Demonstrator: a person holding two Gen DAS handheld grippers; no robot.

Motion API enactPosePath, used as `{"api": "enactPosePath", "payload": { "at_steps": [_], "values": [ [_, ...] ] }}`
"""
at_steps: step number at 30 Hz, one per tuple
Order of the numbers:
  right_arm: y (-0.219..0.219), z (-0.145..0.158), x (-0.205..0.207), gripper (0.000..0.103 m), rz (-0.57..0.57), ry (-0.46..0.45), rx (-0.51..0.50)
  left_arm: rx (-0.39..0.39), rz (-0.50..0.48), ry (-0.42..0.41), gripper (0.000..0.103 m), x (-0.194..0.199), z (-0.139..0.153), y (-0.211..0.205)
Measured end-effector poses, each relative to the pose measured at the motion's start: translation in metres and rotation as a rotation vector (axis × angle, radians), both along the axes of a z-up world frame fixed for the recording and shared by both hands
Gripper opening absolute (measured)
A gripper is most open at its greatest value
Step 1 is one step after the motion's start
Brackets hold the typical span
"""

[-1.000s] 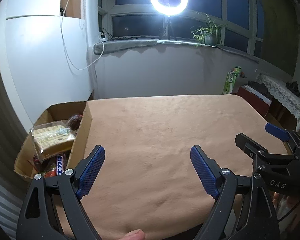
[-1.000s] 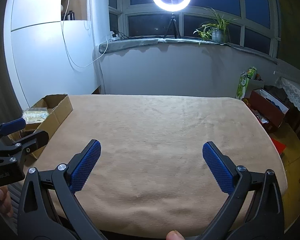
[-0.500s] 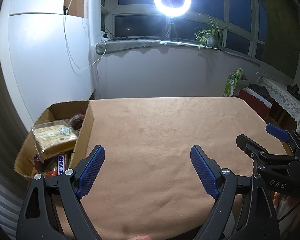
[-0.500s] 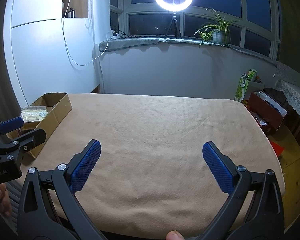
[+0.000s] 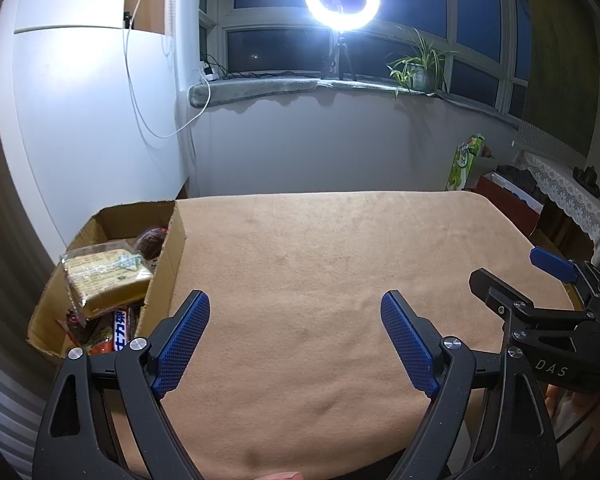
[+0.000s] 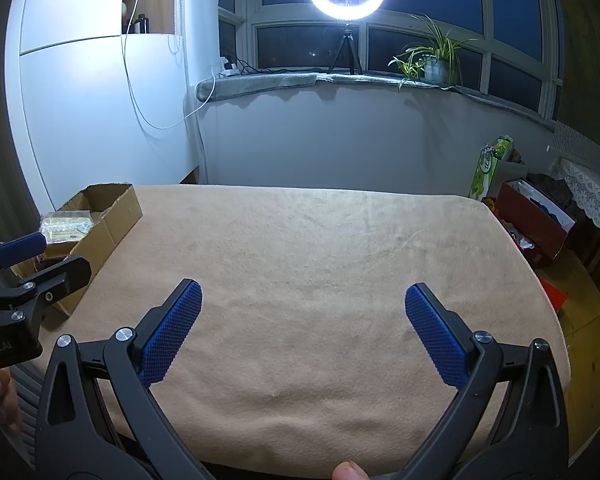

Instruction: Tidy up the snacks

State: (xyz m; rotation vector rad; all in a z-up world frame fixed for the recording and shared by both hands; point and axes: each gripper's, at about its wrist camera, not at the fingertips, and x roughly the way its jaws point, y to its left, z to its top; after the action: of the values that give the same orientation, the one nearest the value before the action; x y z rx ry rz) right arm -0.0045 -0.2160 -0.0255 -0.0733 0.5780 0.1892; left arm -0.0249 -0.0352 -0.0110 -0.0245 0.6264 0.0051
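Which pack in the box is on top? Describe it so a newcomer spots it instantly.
Start at the tan-covered table; an open cardboard box stands against its left edge. Lying on top of the snacks inside is the clear-wrapped yellow cake pack, pale and blocky. The packs below it are red and dark wrappers, one with a blue-lettered white label.

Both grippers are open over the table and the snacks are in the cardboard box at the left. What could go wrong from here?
1. The cardboard box stands at the left edge of the cloth-covered table; whether it rests on the table is unclear, so pushing it may shift it.
2. The wrapped cake pack lies on top in thin film; the left gripper may crush or tear it.
3. The right gripper is close beside the left; both reaching for the box could collide.
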Motion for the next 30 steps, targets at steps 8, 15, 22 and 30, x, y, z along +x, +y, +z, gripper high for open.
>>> {"api": "enactPosePath", "payload": {
  "at_steps": [8,15,22,30],
  "values": [
    [-0.001,-0.0009,0.0002,0.103,-0.002,-0.002,-0.001,0.0,0.001,0.0,0.088,-0.0001,-0.0002,-0.0002],
    [-0.0014,-0.0006,0.0002,0.103,-0.001,-0.002,-0.001,0.0,0.003,0.0,0.088,-0.0006,-0.0016,0.0009],
    [-0.002,-0.0008,0.0006,0.103,-0.001,-0.001,-0.001,0.001,0.002,0.002,0.088,-0.0015,-0.0026,0.0008],
    [-0.0028,-0.0024,-0.0018,0.103,-0.002,0.004,-0.001,0.004,0.0,0.003,0.088,-0.0007,-0.0029,0.0013]
  ]
}}
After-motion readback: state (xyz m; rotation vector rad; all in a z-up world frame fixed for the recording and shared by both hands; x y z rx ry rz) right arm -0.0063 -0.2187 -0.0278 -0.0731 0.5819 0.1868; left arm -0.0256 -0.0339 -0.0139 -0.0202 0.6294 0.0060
